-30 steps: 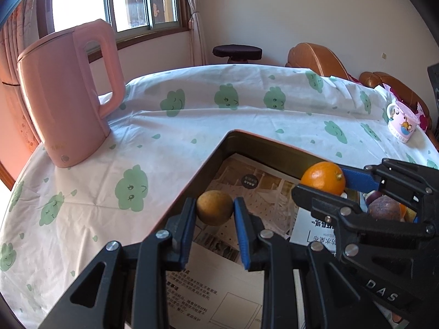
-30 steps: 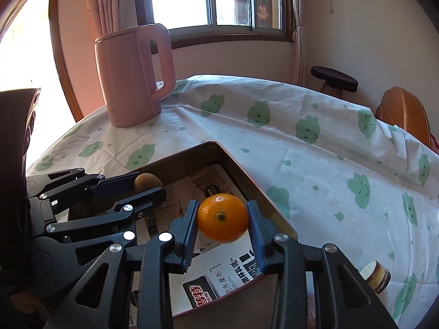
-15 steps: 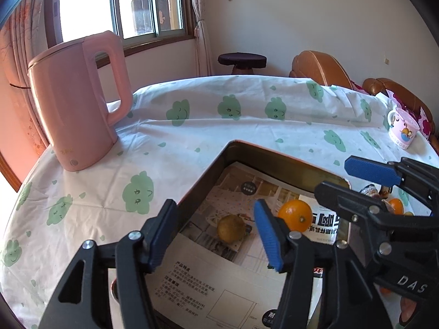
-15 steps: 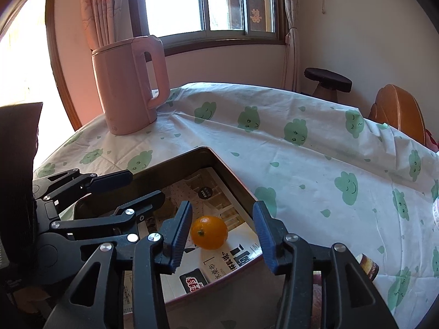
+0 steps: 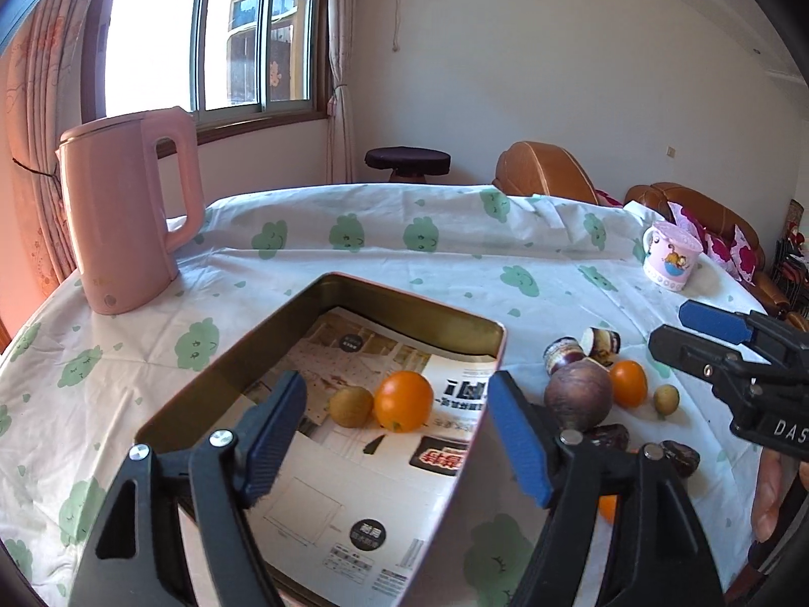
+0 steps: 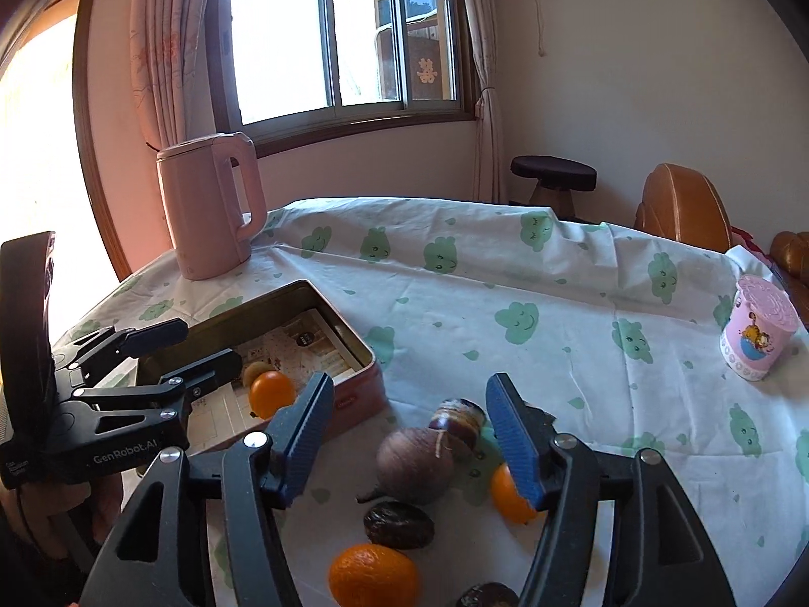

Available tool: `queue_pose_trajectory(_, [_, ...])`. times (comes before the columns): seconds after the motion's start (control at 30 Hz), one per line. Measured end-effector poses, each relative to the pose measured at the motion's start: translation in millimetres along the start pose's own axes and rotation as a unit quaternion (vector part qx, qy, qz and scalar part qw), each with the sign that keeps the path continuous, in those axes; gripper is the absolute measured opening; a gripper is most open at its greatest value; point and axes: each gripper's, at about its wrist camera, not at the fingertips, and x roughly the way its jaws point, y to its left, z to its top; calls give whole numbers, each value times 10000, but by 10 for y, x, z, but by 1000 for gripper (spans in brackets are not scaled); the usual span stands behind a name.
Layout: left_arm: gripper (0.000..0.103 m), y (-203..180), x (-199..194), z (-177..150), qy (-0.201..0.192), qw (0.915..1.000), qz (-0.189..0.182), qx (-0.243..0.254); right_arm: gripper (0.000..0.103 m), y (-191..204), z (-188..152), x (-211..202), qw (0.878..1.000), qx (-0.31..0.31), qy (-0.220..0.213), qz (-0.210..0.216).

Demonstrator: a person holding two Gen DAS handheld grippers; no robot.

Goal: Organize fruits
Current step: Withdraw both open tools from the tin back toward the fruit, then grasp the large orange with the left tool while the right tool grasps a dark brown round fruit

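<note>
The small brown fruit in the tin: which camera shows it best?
The left wrist view: the small brown fruit sits unobstructed beside the orange. In the right wrist view, orange and left gripper mostly hide it.

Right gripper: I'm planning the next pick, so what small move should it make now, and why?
Probably lower the right gripper over the big purple fruit. Its jaws are opening with nothing between the pads, an orange and a small brown fruit already lie in the tin, and the purple fruit sits just ahead on the tablecloth.
</note>
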Motion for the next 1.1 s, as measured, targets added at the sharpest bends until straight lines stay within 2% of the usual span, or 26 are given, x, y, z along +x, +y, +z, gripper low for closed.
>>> queue_pose_trajectory(0.13, [76,-278,-86,-144,-46,9993,-376,39,65,-249,-293,-244,9993,183,-54,-329])
queue_pose_trajectory(0.23, [76,-460,-95,-251,7,9980,-623,57,65,-313,-507,-324,9990,280,15,-347])
queue_pose_trajectory(0.37, [76,-669,-62,-334,142,9968,-768,190,65,-304,-711,-301,9992,159,179,-335])
queue_pose_trajectory(0.5, [76,-772,-55,-384,193,9959,-809,351,65,-370,-802,-264,9991,251,229,-251])
queue_pose_trajectory(0.63, [81,-781,-11,-387,321,9948,-897,367,65,-411,-834,-222,9990,301,286,-173])
queue_pose_trajectory(0.77, [84,-815,-23,-404,327,9936,-975,467,65,-349,-832,-143,9986,96,519,65])
queue_pose_trajectory(0.9, [85,-883,-2,-418,416,9922,-988,637,54,-353,-839,-35,9961,99,833,279])
queue_pose_trajectory(0.97, [85,-919,6,-426,460,9912,-1001,734,42,-351,-845,-5,9953,102,916,301])
queue_pose_trajectory(1.0, [85,-937,18,-428,495,9905,-1013,783,39,-340,-848,-10,9955,71,906,268])
queue_pose_trajectory(1.1, [85,-958,55,-429,605,9890,-1055,840,39,-331,-850,-58,9969,50,771,171])
